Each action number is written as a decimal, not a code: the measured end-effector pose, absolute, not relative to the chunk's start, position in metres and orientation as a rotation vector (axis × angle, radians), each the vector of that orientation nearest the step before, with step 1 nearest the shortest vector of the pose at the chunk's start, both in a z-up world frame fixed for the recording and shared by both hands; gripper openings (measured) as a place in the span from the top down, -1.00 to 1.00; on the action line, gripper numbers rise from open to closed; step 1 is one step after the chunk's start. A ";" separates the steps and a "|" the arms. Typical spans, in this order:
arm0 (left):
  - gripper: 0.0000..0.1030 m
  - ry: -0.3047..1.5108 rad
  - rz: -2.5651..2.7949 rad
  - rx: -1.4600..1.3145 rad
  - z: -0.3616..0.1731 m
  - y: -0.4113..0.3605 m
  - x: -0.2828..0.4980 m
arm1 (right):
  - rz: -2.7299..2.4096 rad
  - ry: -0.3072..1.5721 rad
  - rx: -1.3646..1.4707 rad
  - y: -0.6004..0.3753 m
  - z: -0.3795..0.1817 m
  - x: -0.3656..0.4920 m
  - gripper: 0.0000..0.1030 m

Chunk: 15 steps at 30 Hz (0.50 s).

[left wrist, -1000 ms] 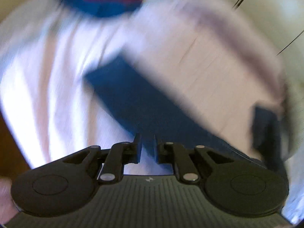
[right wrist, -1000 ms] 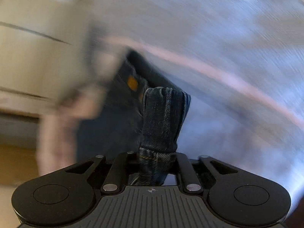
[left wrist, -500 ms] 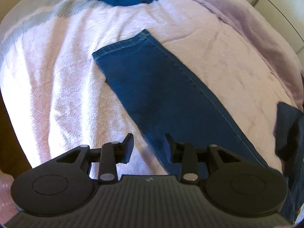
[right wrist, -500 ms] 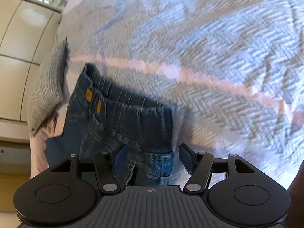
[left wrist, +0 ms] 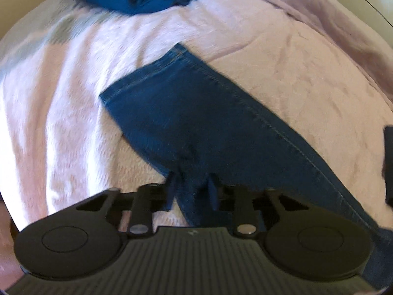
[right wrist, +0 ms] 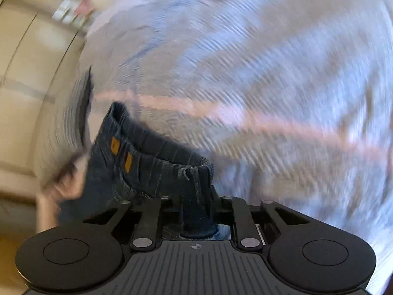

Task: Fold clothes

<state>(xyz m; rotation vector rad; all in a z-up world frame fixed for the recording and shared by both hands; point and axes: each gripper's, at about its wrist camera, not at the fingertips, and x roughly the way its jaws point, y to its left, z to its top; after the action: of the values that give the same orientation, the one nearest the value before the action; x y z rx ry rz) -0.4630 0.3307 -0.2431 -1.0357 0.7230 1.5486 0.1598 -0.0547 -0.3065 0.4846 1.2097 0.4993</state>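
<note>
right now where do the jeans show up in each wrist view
Left wrist: the jeans show as one leg running from the hem at upper centre down to the lower right, its near edge pinched in the left gripper, whose jaws have just been closing.
Right wrist: the gathered waistband with two orange tabs sits left of centre, bunched between the fingers of the right gripper, which has just been closing.
Shared landmark: the pale bed cover under the jeans.

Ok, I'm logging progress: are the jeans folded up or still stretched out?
Stretched out. The jeans lie long and flat across the blanket, the waistband bunched in the right gripper.
</note>
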 end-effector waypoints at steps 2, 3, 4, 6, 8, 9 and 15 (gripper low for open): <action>0.79 0.720 1.530 -1.010 -0.235 0.328 -0.463 | 0.547 1.147 0.433 -0.054 -0.283 0.156 0.84; 0.80 0.711 1.524 -1.008 -0.229 0.325 -0.464 | 0.568 1.120 0.416 -0.056 -0.270 0.155 0.84; 0.80 0.702 1.517 -1.014 -0.224 0.321 -0.465 | 0.576 1.107 0.420 -0.060 -0.261 0.154 0.85; 0.80 0.690 1.487 -1.043 -0.218 0.310 -0.469 | 0.549 1.091 0.413 -0.070 -0.249 0.157 0.85; 0.77 0.720 1.467 -1.054 -0.221 0.299 -0.468 | 0.498 1.084 0.396 -0.080 -0.242 0.161 0.84; 0.76 0.754 1.465 -1.037 -0.225 0.294 -0.465 | 0.461 1.120 0.401 -0.085 -0.249 0.166 0.83; 0.67 0.994 1.420 -0.825 -0.206 0.284 -0.436 | 0.237 1.253 0.305 -0.080 -0.267 0.185 0.10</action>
<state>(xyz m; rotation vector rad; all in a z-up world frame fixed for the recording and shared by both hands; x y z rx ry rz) -0.4365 0.2842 -0.2060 -0.8249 0.9936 1.4203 0.1846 -0.0795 -0.2674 0.3050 1.2532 0.2368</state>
